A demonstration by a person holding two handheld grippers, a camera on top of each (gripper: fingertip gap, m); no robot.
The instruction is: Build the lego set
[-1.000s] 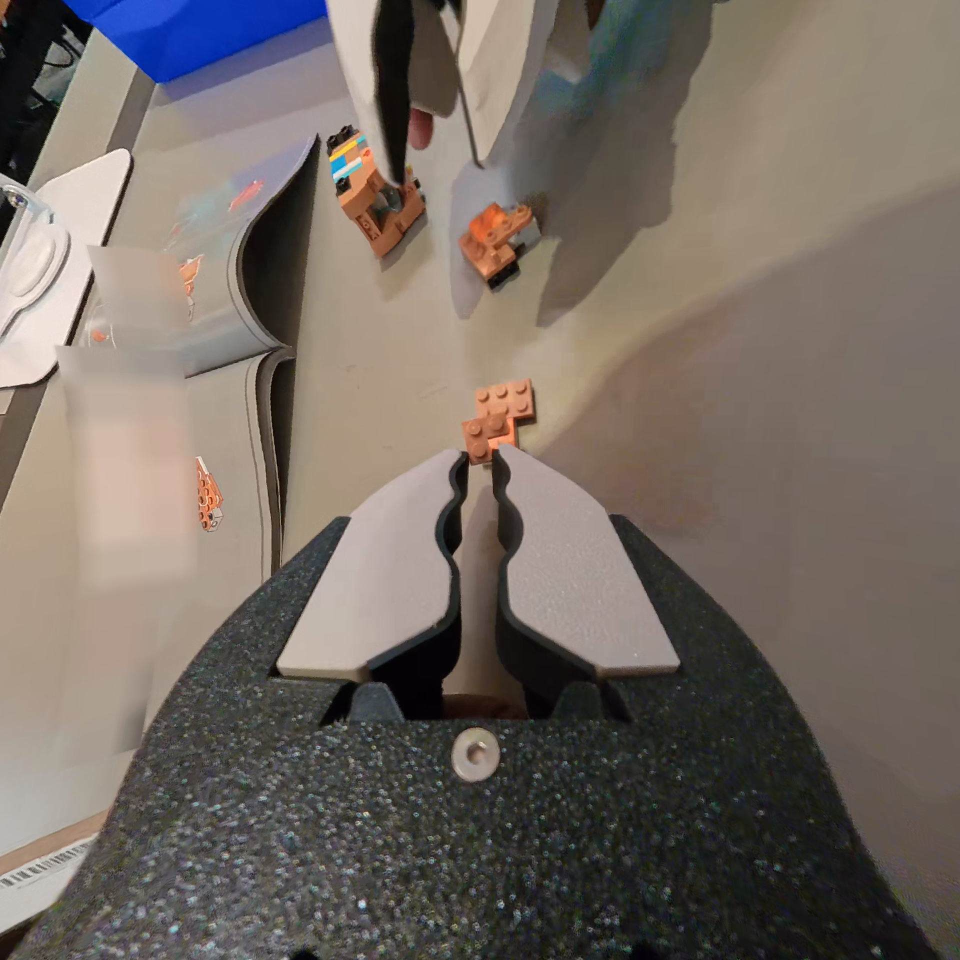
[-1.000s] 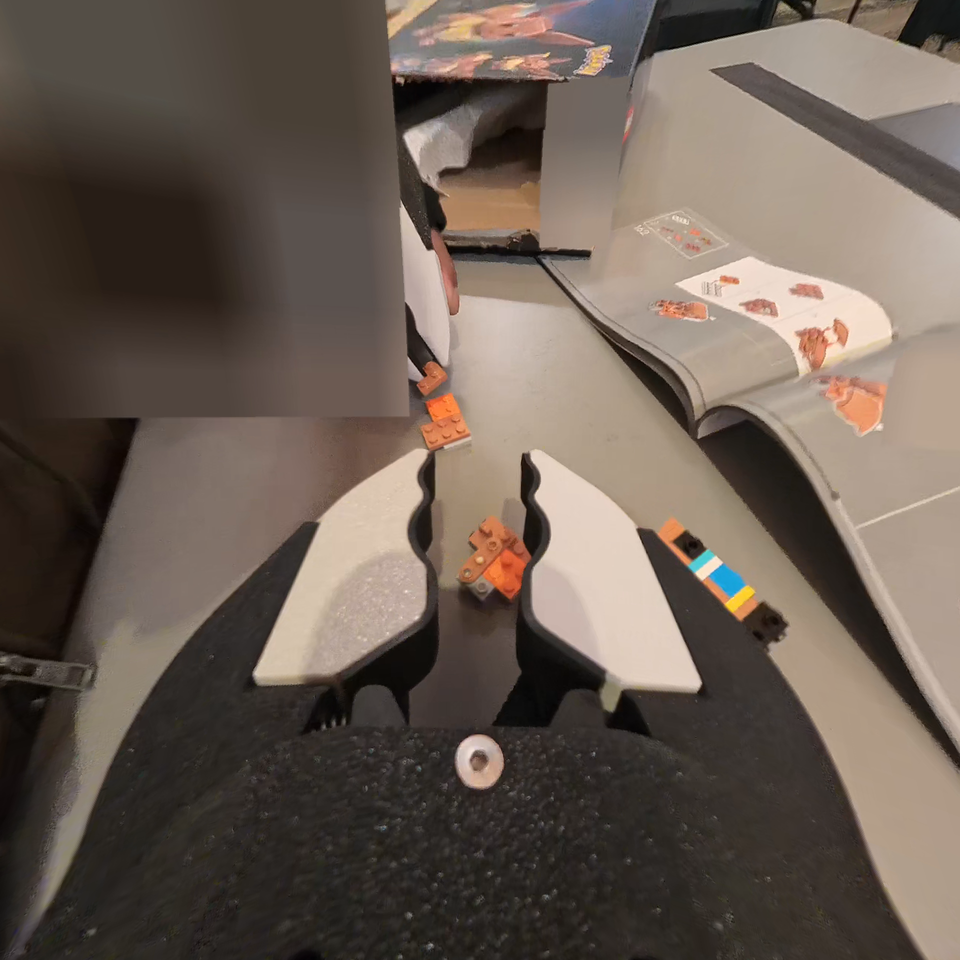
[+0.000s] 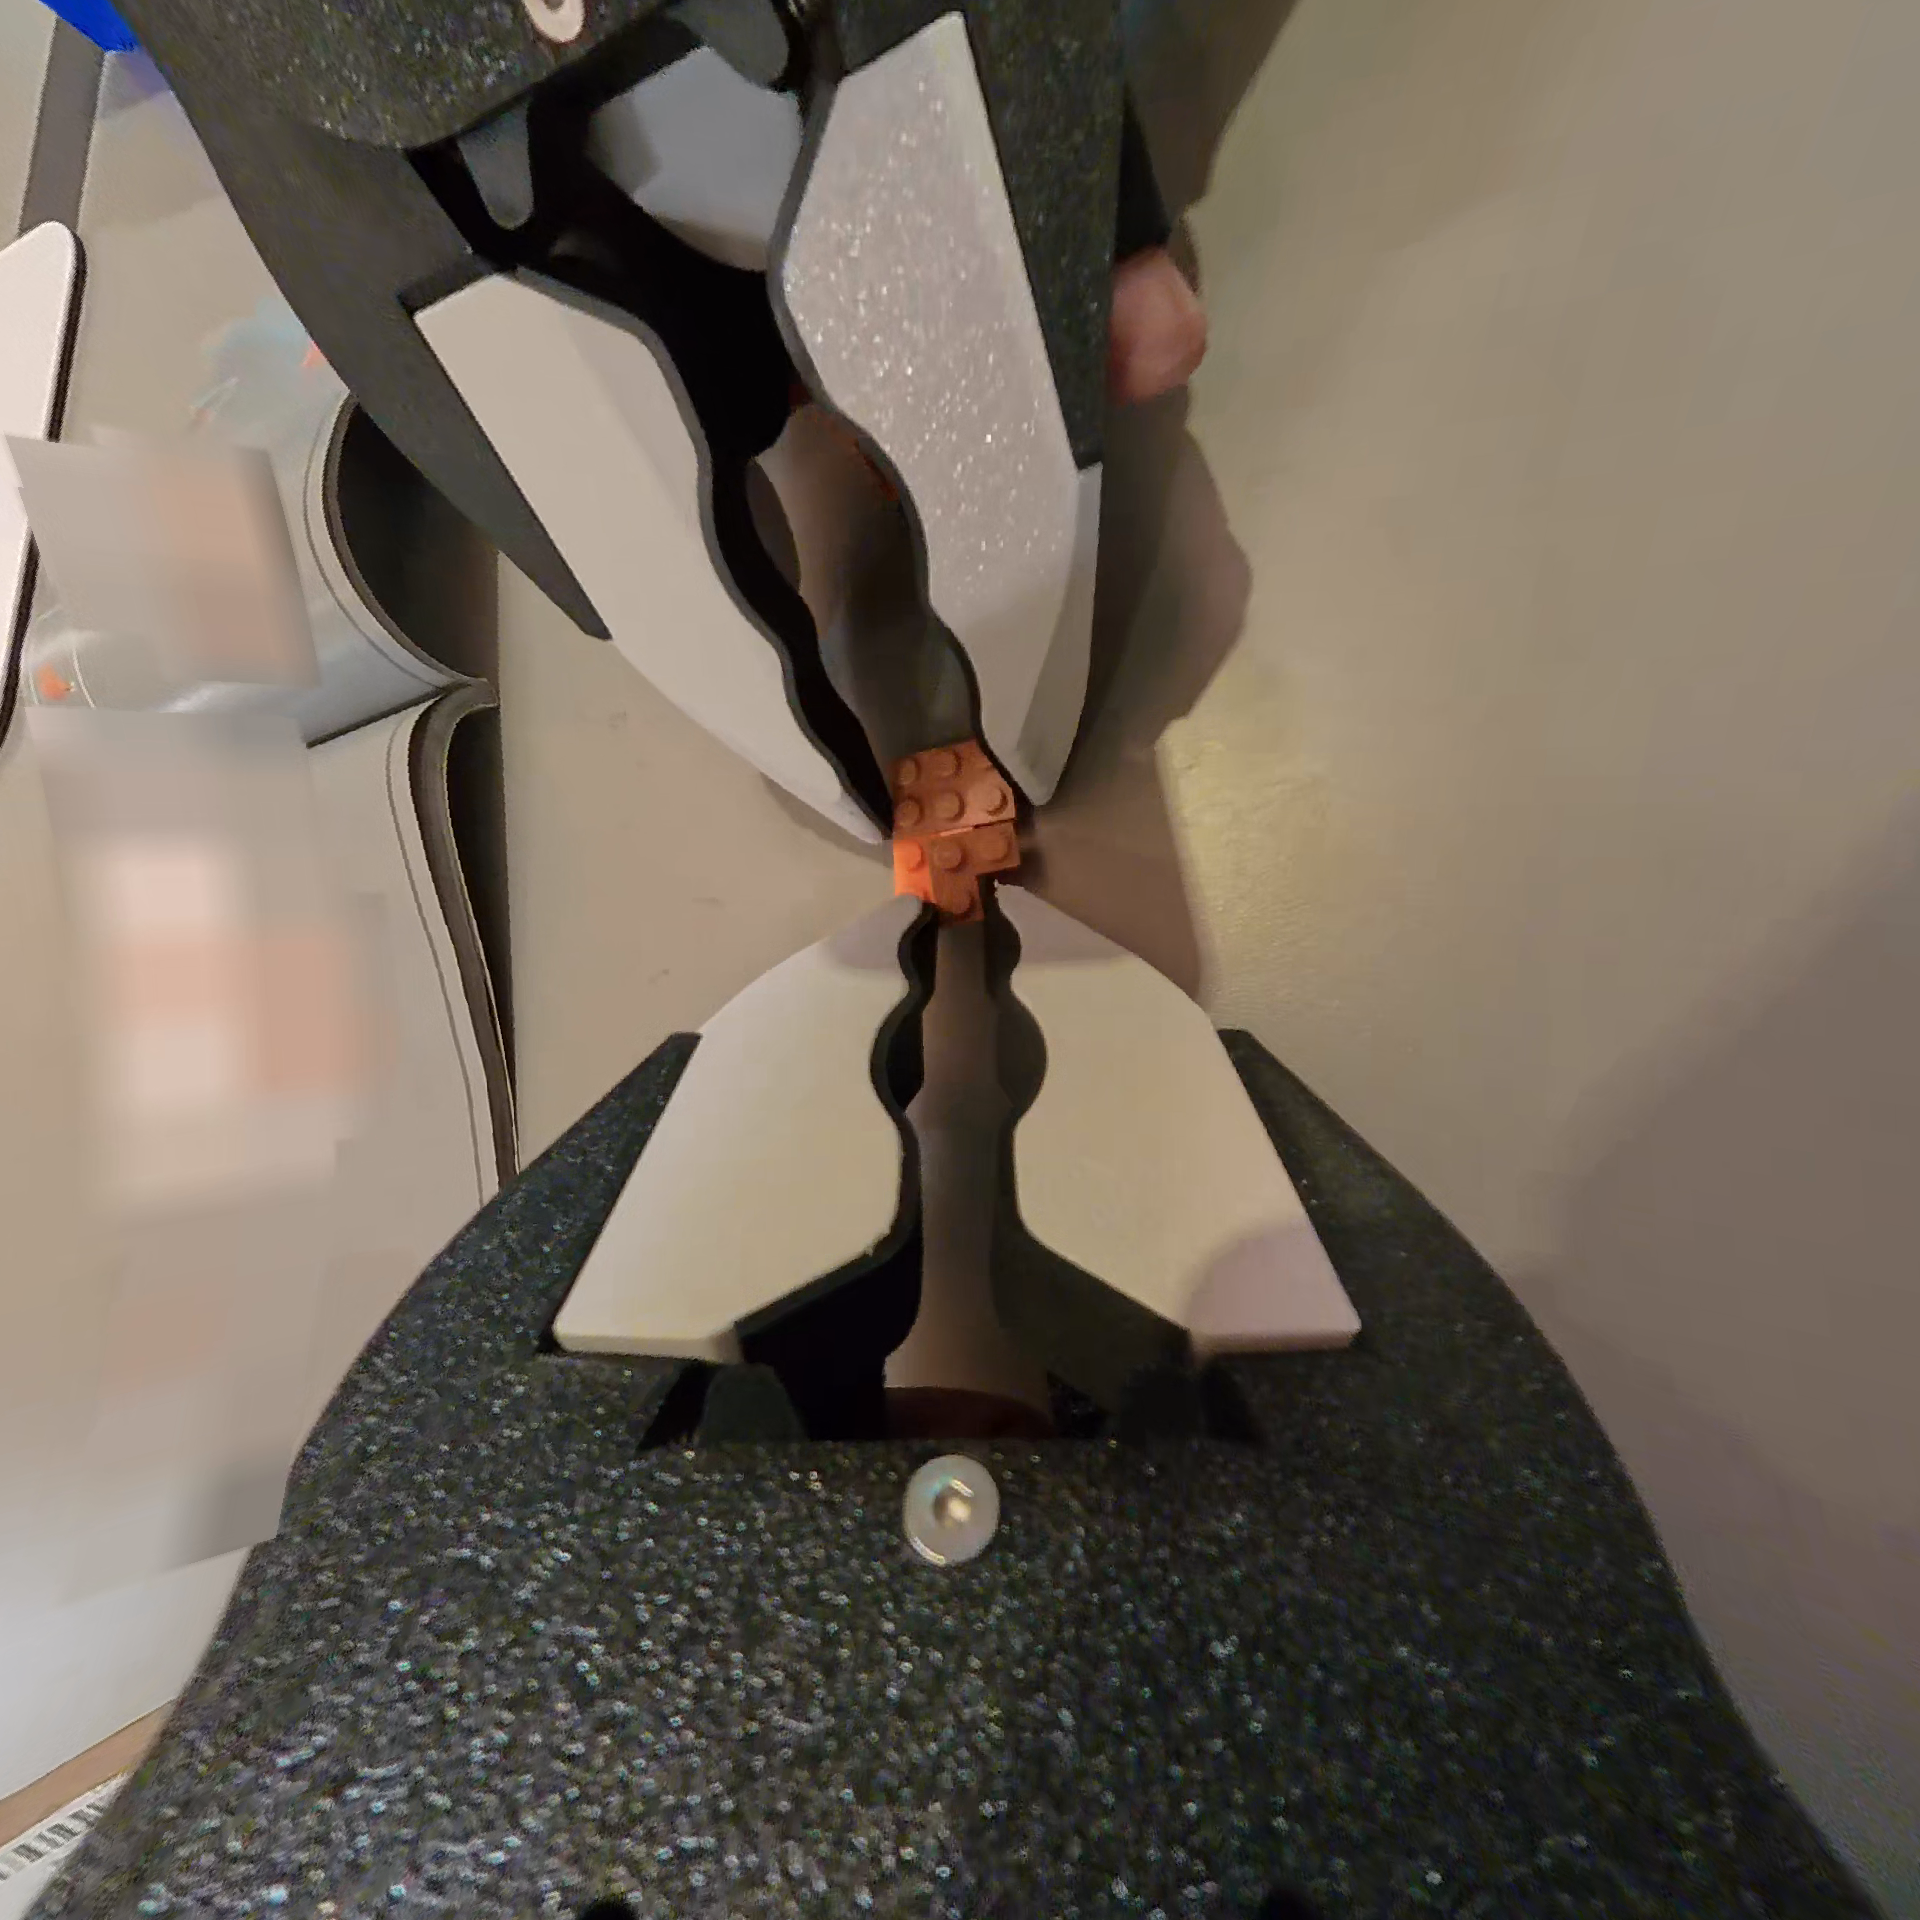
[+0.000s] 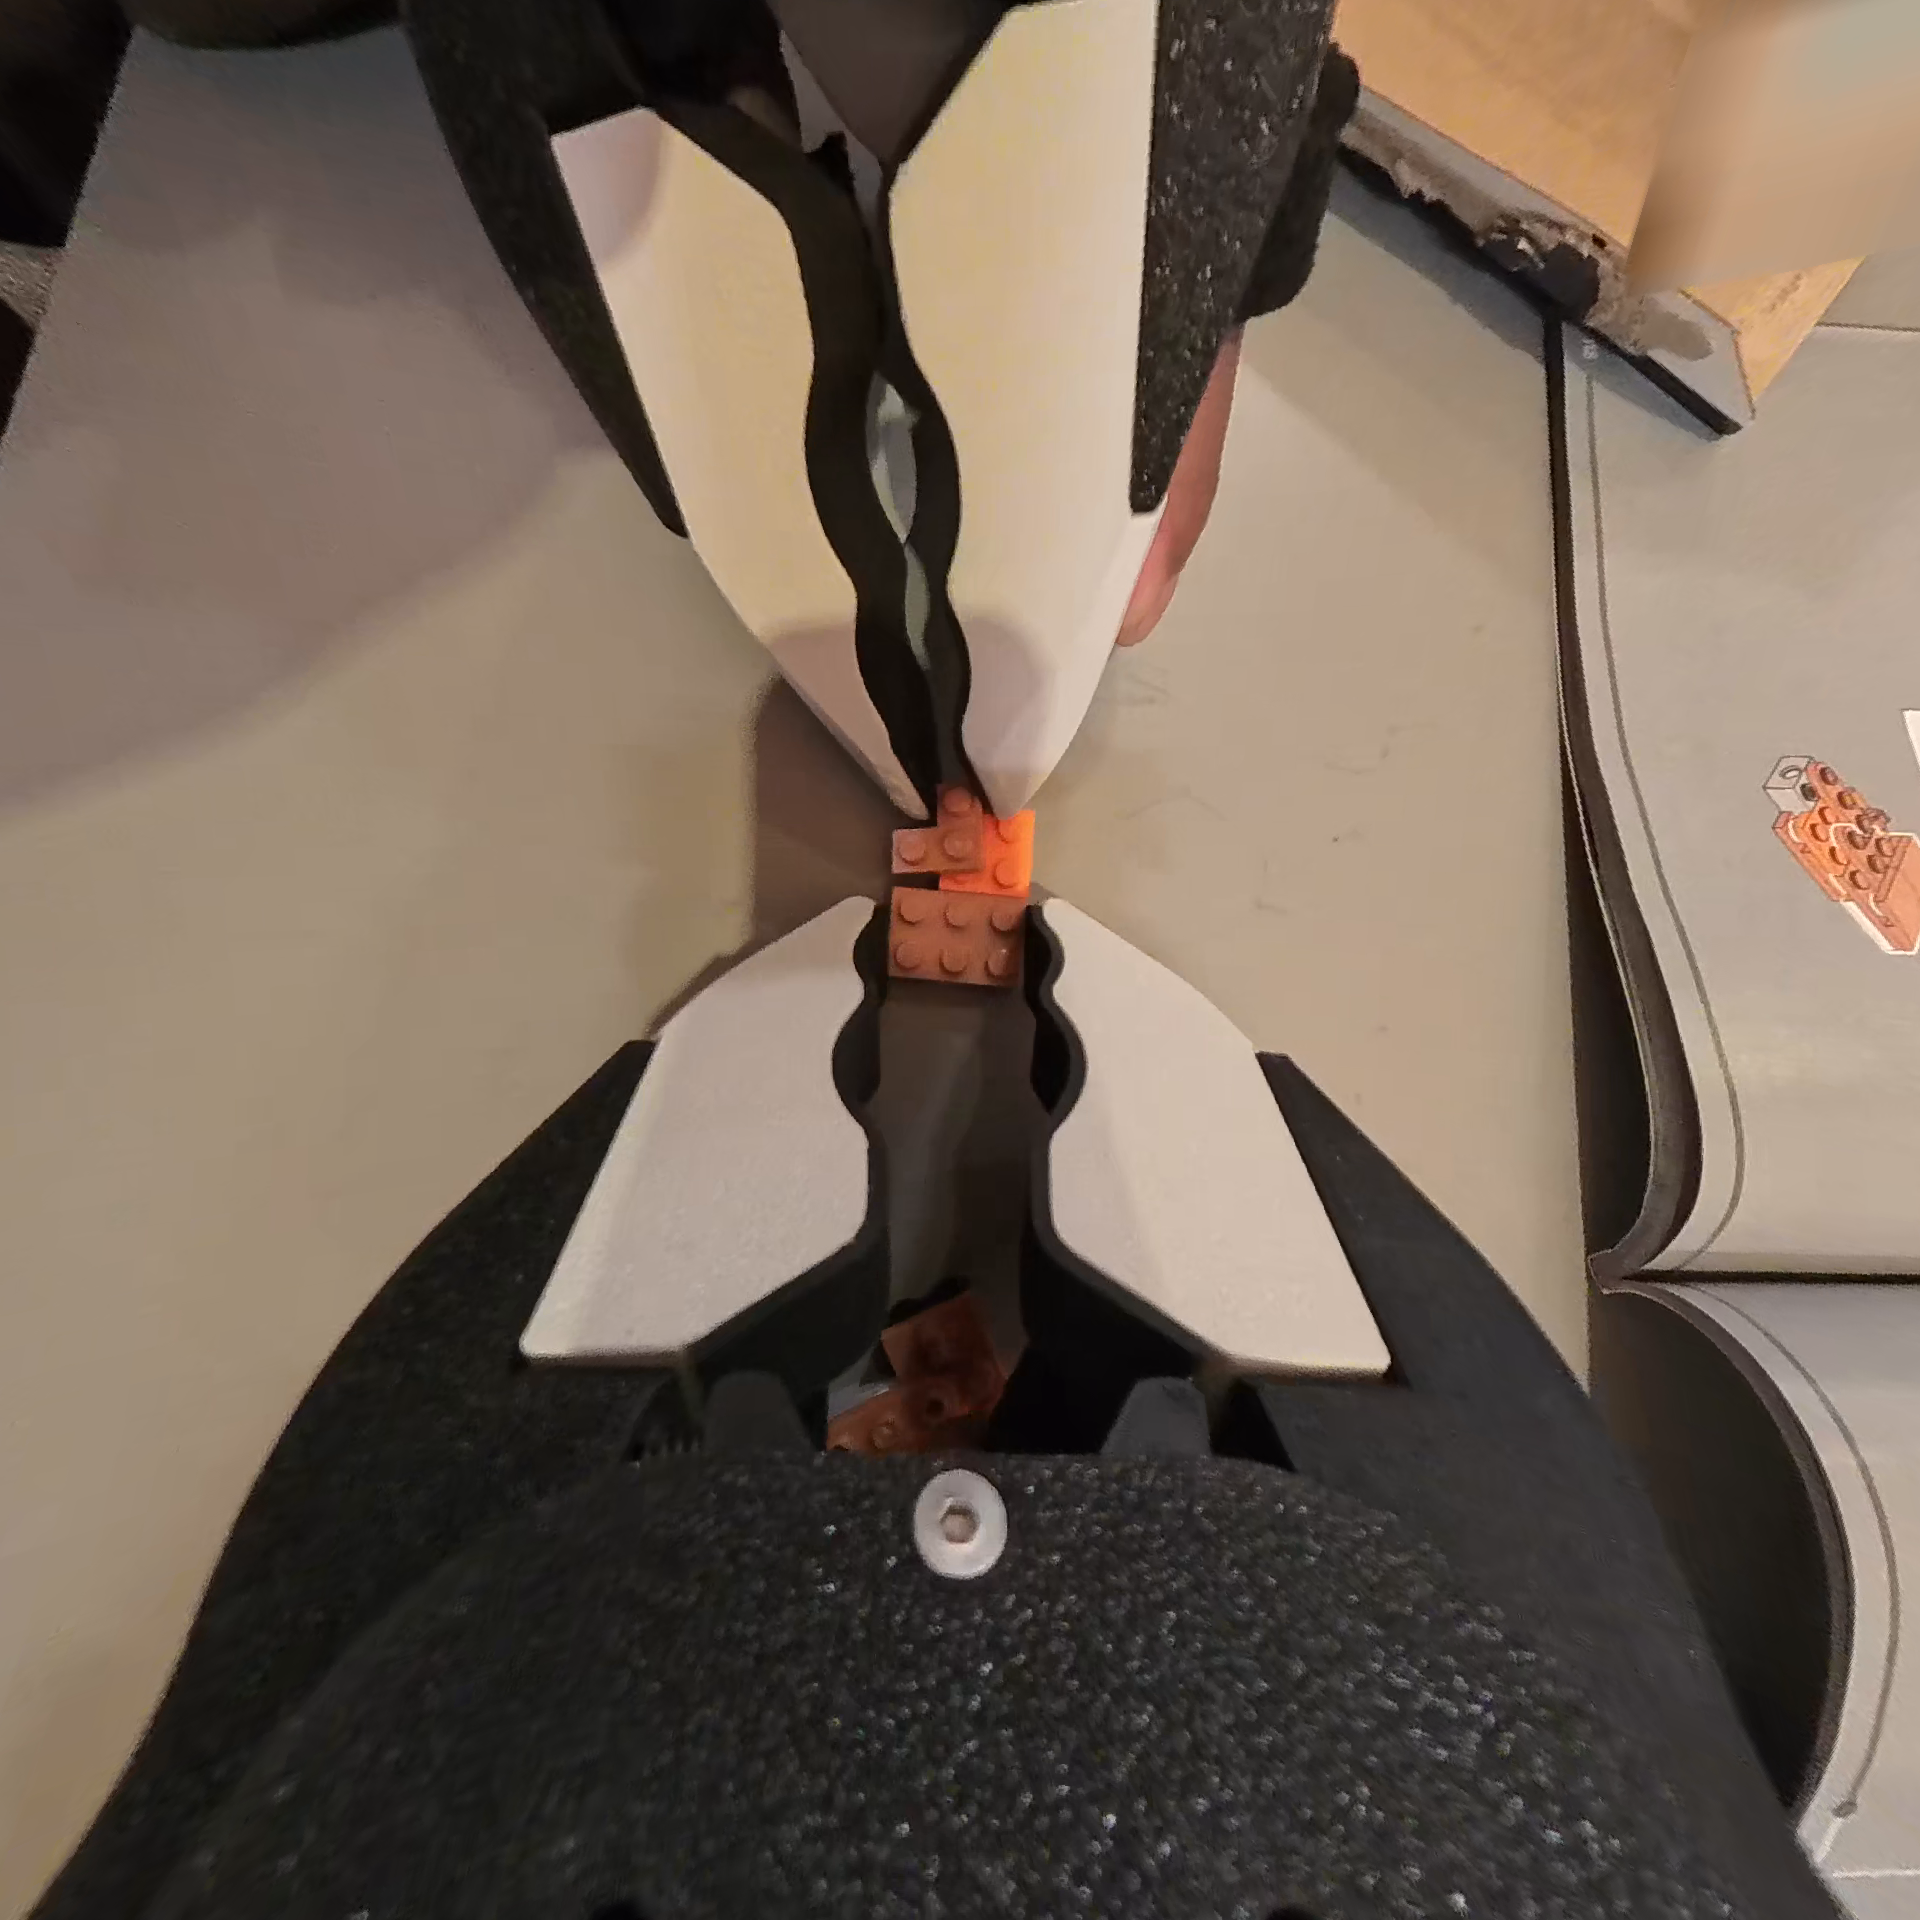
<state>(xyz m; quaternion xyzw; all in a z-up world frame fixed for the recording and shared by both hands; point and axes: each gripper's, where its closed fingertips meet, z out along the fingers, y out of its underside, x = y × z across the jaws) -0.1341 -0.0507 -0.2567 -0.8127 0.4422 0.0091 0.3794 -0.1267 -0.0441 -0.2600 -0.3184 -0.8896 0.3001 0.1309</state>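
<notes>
My left gripper (image 3: 959, 912) is shut on a small orange L-shaped stack of plates (image 3: 948, 868). My right gripper (image 4: 956, 920) is shut on a brown two-by-three plate (image 4: 951, 940). The grippers meet tip to tip just above the grey table. The two pieces sit edge to edge with a thin gap between them. In the left wrist view the right gripper (image 3: 951, 805) comes in from the top with the brown plate (image 3: 951, 790). In the right wrist view the left gripper (image 4: 961, 810) comes in from the top with the orange stack (image 4: 966, 852).
An open instruction booklet (image 4: 1714, 935) lies right of the right gripper and shows at the left in the left wrist view (image 3: 416, 727). A small brown brick assembly (image 4: 935, 1382) lies on the table under the right gripper. A cardboard box (image 4: 1538, 114) stands at the far right. Left and right tips are no more than a few centimetres apart.
The right gripper has left the small assembly, come across and closed on the brown plate. The left gripper has closed on the orange stack. The two grippers now meet tip to tip.
</notes>
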